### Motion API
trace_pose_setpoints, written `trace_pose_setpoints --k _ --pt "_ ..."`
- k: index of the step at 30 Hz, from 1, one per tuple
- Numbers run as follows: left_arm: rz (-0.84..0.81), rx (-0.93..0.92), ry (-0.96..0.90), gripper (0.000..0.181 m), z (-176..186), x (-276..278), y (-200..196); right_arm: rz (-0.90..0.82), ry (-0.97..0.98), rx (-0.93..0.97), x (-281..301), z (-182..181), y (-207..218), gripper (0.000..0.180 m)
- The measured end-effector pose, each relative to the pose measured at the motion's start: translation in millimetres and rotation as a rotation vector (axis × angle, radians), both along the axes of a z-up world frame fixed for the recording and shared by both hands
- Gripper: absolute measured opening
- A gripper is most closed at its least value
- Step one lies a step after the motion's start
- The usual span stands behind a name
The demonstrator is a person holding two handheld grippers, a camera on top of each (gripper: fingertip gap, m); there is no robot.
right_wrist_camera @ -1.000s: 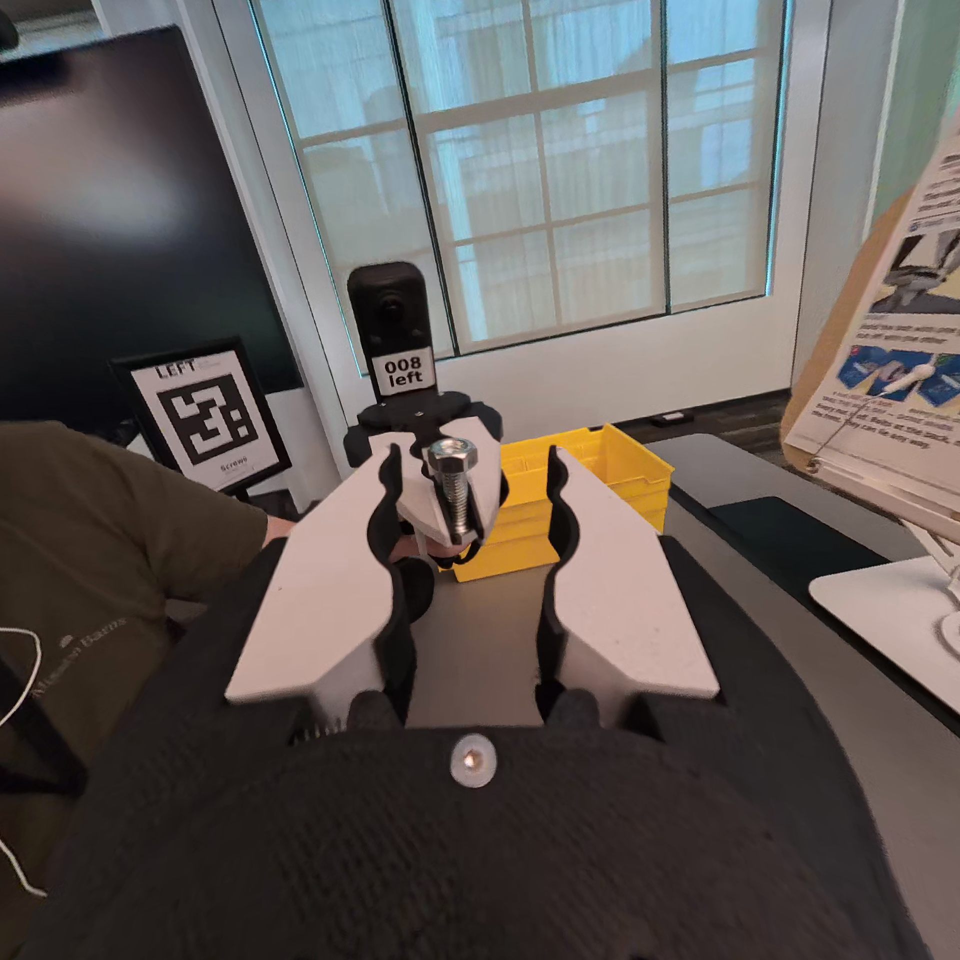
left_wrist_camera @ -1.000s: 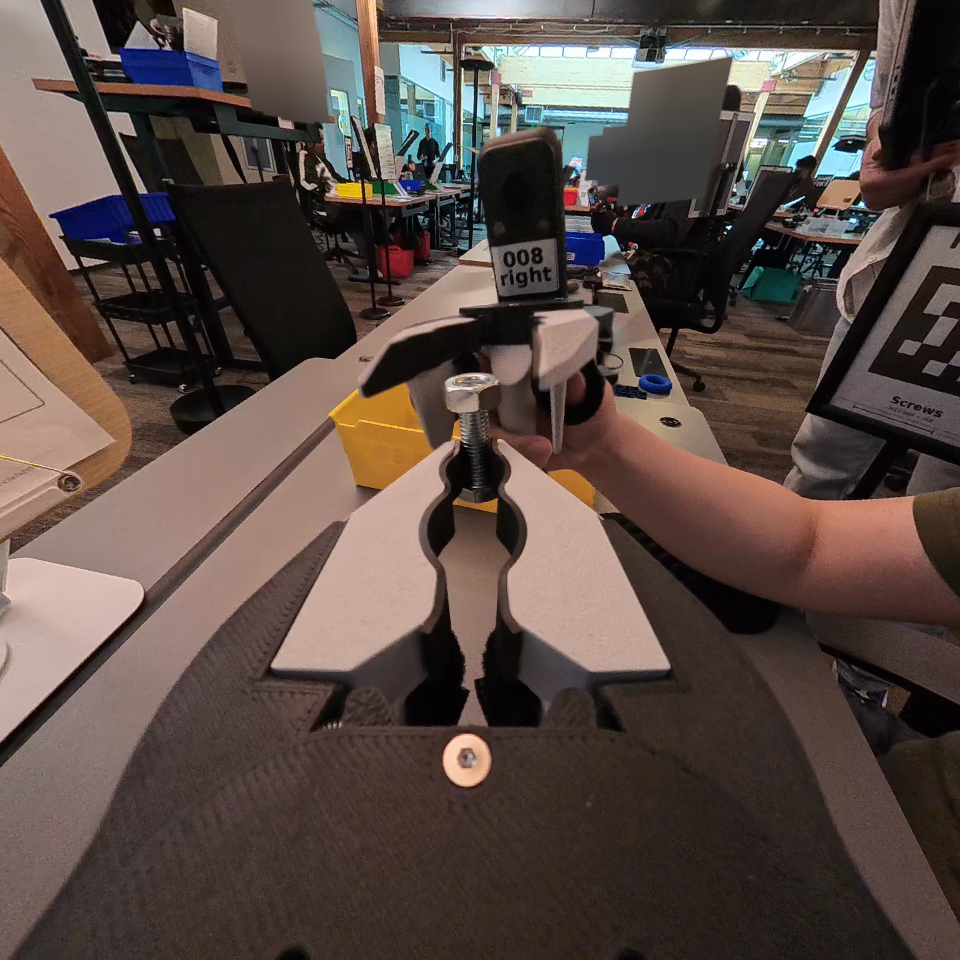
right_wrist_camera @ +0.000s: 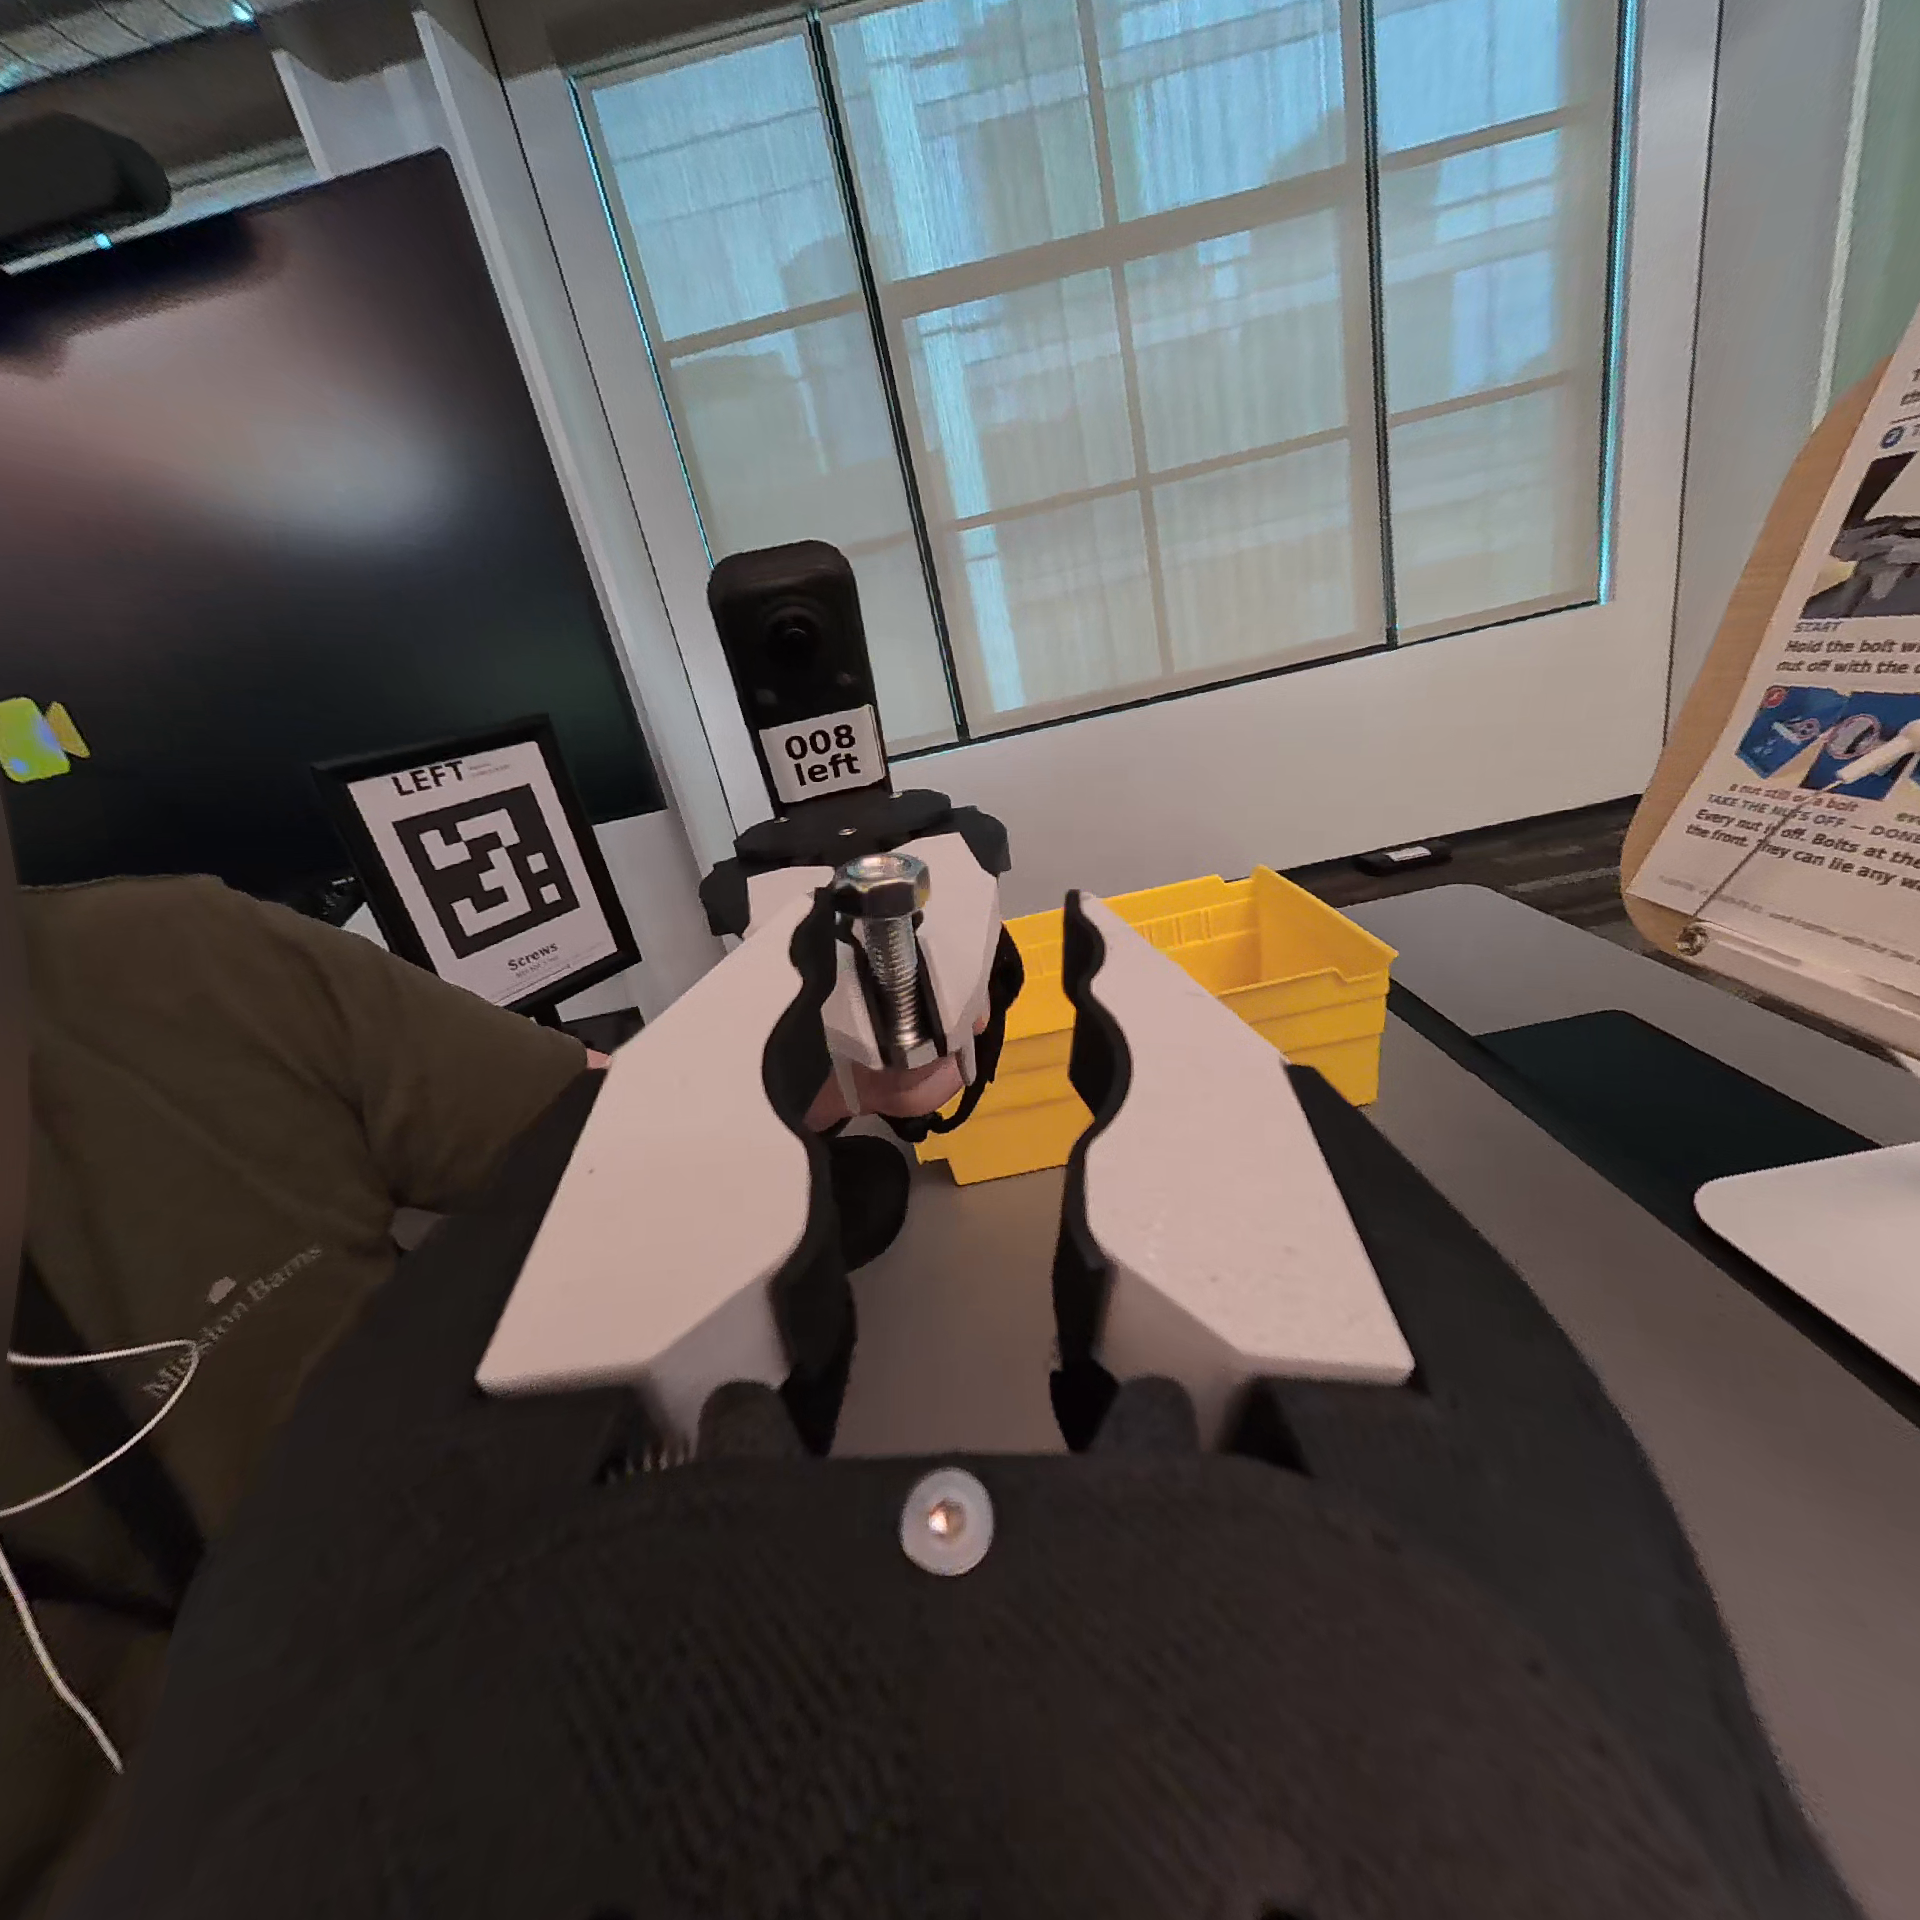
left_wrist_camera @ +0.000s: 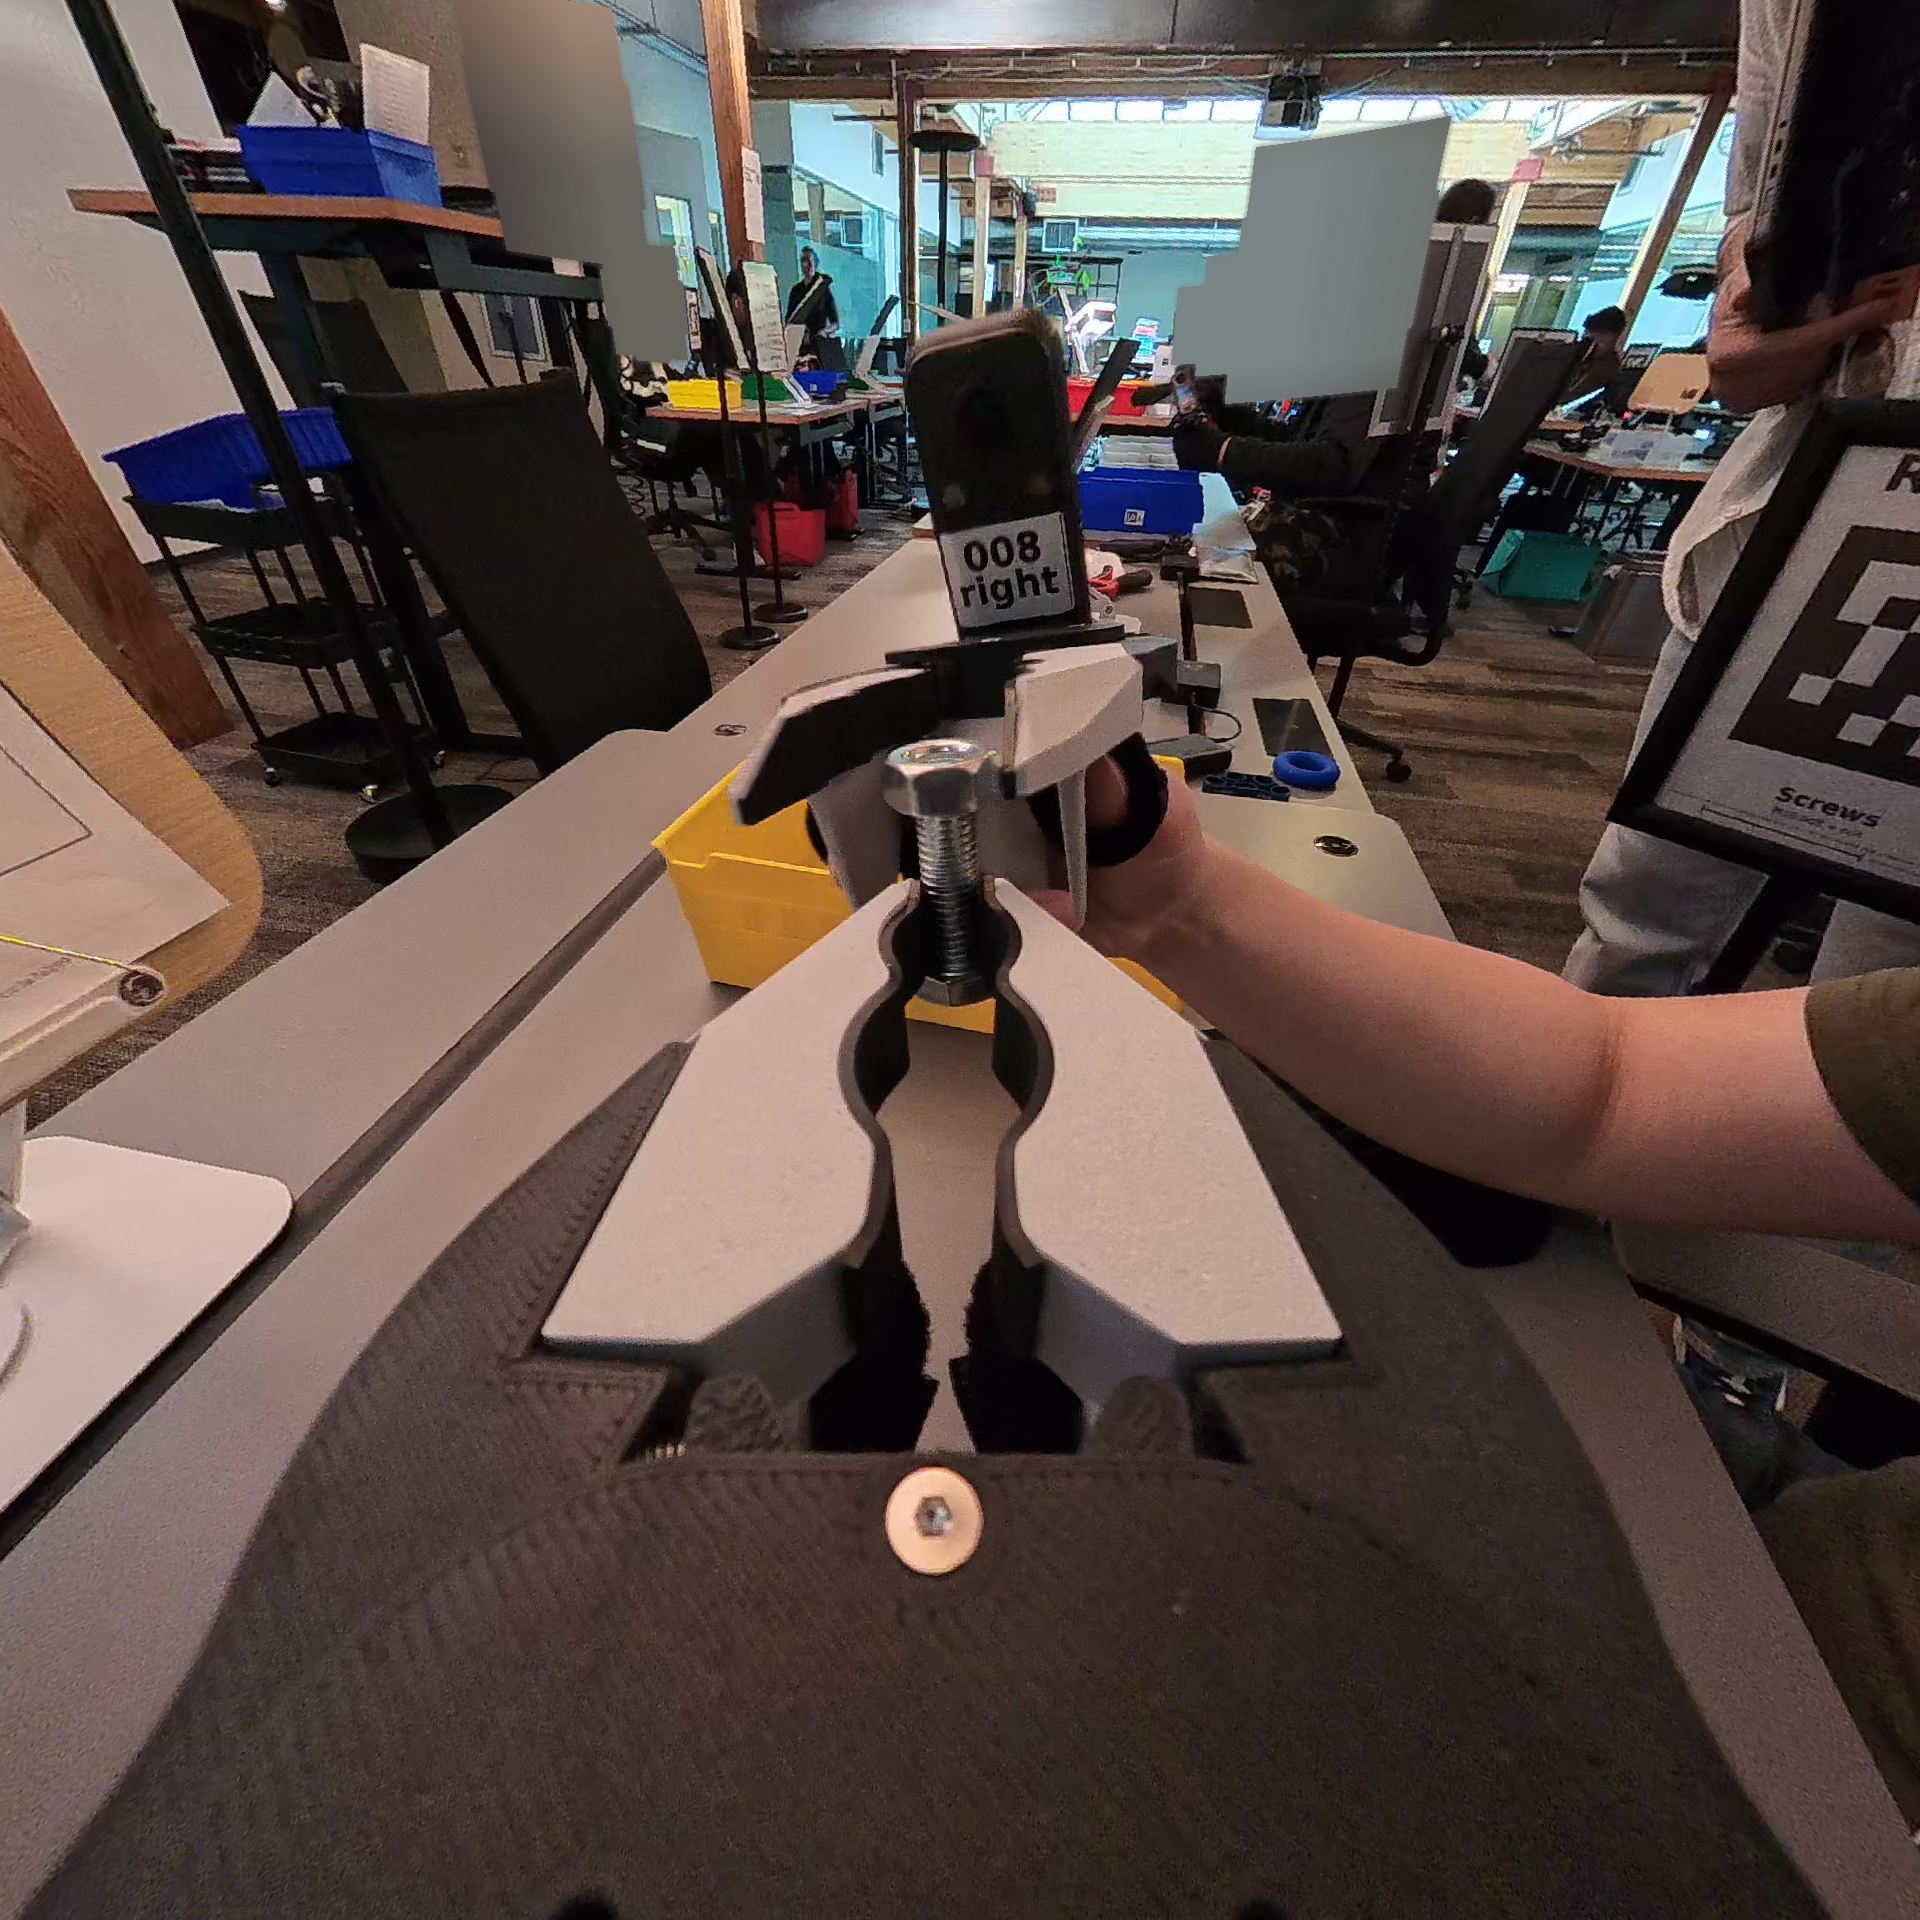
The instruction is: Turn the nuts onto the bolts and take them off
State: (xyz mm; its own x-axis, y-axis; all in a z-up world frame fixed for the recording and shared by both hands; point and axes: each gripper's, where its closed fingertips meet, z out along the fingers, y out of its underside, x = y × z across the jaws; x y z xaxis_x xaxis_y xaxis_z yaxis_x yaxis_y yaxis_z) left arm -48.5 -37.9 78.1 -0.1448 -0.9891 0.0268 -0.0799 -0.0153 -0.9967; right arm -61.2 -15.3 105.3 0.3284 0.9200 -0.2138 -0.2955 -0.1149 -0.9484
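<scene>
A silver bolt (left_wrist_camera: 943, 831) stands upright, hex head up, with a nut (left_wrist_camera: 951, 985) near its lower end. My left gripper (left_wrist_camera: 948, 899) is shut on the bolt's lower threads, with the nut sitting in the round notch of the jaws. In the right wrist view the bolt (right_wrist_camera: 891, 971) and the left gripper (right_wrist_camera: 899, 1039) face me. My right gripper (right_wrist_camera: 940, 920) is open and empty; the bolt sits between its tips, close to its left finger (right_wrist_camera: 727, 1091). In the left wrist view the right gripper (left_wrist_camera: 935, 743) hovers just behind the bolt's head.
A yellow bin (left_wrist_camera: 748, 894) (right_wrist_camera: 1299, 997) stands on the grey table (left_wrist_camera: 416, 1039) behind the grippers. Framed code signs stand at the sides (left_wrist_camera: 1849, 665) (right_wrist_camera: 478, 852). An instruction board (right_wrist_camera: 1818, 727) stands on a white base (right_wrist_camera: 1829, 1226), next to a black mat (right_wrist_camera: 1662, 1081). The grippers are tip to tip, or close to it.
The right gripper's jaws have narrowed slightly around the bolt. The left gripper and bolt have stayed in place.
</scene>
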Motion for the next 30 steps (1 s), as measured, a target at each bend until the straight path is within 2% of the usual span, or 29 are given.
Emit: trace_pose_setpoints --k 6,9,13,24,30 --pt "-0.006 0.001 -0.001 0.007 0.4 -0.1 -1.4 -0.001 -0.043 0.037 -14.7 3.9 -6.5 0.041" --pt "-0.007 0.001 0.001 0.007 -0.3 0.4 -2.3 0.020 -0.044 0.036 -15.8 1.2 -8.0 0.022" --pt "-0.005 -0.001 0.003 0.007 -0.7 0.4 -1.9 0.046 -0.033 0.033 -15.7 1.2 -10.4 0.016" --pt "-0.079 -0.070 0.002 0.007 -1.1 0.8 -10.6 0.098 -0.027 0.035 -15.0 0.3 -17.5 0.016" --pt "-0.184 -0.084 0.021 0.007 -1.1 -1.0 -26.9 0.229 0.013 0.050 -15.4 0.3 -34.1 0.016"
